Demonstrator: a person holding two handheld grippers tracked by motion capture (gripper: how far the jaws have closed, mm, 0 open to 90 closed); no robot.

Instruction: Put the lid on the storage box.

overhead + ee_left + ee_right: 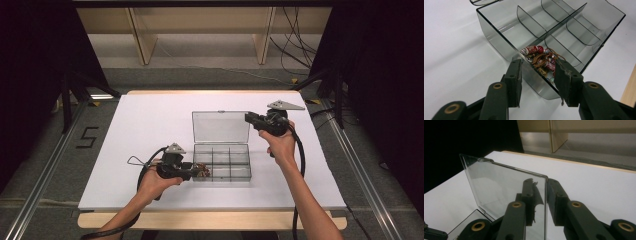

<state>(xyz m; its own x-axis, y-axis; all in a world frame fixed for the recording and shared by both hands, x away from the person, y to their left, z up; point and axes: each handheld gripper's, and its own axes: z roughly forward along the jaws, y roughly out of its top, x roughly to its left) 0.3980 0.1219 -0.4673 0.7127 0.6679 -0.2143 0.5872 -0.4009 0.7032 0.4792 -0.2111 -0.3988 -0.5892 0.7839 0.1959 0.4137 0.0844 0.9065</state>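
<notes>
One bead bracelet [541, 60] between left claw [537, 75] jaws

A clear compartment box [222, 162] is set near the table's [150, 125] front edge, its lid [220, 126] raised upright by the right gripper [248, 118].

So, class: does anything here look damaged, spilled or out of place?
Only wear: the left gripper has a frayed pad with loose threads. The bead bracelet lies inside the clear organiser box, and the right gripper straddles the raised lid.

Overhead plus two close tool-mounted views
</notes>
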